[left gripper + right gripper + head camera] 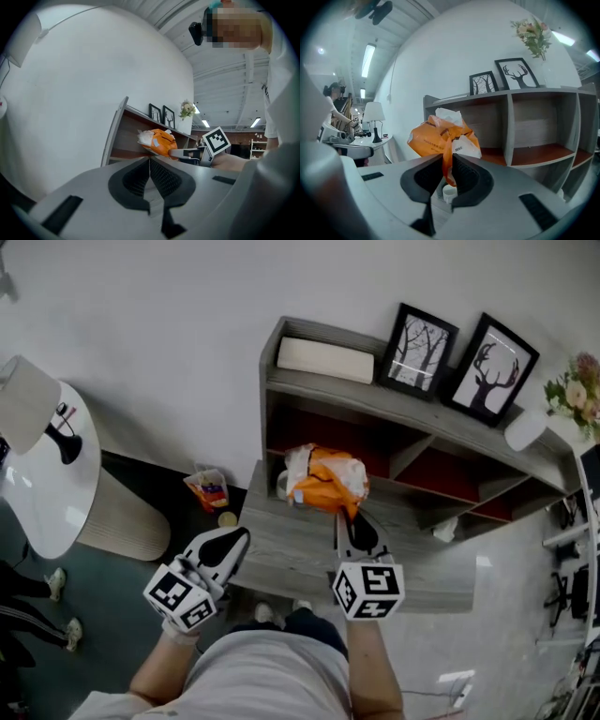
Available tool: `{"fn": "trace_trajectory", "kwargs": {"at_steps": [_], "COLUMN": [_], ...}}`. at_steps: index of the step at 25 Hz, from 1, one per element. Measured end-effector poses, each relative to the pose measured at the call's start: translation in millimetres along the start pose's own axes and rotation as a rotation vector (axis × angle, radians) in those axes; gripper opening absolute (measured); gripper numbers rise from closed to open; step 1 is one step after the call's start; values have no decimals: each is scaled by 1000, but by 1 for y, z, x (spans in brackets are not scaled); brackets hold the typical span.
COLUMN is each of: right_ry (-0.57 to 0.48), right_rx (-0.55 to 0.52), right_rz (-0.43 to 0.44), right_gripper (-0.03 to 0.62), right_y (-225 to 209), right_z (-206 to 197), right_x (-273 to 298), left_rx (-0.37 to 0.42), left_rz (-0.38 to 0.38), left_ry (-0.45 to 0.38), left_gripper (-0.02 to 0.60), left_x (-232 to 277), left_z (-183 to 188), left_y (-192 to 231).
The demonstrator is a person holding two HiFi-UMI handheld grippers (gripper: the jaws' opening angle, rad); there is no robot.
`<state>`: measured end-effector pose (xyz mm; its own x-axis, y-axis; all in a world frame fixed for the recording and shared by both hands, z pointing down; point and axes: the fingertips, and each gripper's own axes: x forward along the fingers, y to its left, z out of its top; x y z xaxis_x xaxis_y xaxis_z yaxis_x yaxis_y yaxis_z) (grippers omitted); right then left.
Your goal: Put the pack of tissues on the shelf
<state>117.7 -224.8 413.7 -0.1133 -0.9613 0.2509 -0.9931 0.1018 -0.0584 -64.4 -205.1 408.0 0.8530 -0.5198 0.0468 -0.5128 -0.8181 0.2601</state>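
The grey wood-grain shelf [487,442], its open compartments lined with reddish board, stands against the wall behind a matching grey worktop [281,559]. The pack [326,479], soft and crumpled in glossy orange-and-white plastic film, hangs over the worktop at the mouth of the left compartment. The step in hand looks like the carry: the pack is lifted but not yet set down. The right gripper [350,517] has its fingers closed on a fold of the film. Next it should reach into the compartment, lower the pack onto the board, then let go. The left gripper [242,538] hovers alongside, fingers closed on nothing.
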Motion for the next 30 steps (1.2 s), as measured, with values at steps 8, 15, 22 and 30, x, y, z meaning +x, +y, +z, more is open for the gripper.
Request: {"fn": "trace_trajectory", "kwargs": {"at_steps": [8, 15, 22, 30], "right_ry": [24, 58, 109, 135], "right_rx": [-38, -70, -85, -95], "right_rz": [25, 61, 80, 104], "right_gripper": [55, 55, 55, 58], "right_y": [-18, -28, -34, -33], "right_z": [14, 11, -7, -19], "right_x": [58, 111, 143, 164], "left_rx": [-2, -13, -25, -30], "left_rz": [110, 215, 293, 356], "left_ry": [-21, -24, -12, -3], "left_gripper": [17, 17, 17, 17], "left_x": [-4, -8, -14, -21], "left_z": [9, 7, 1, -4], "left_y": [18, 31, 36, 37]}}
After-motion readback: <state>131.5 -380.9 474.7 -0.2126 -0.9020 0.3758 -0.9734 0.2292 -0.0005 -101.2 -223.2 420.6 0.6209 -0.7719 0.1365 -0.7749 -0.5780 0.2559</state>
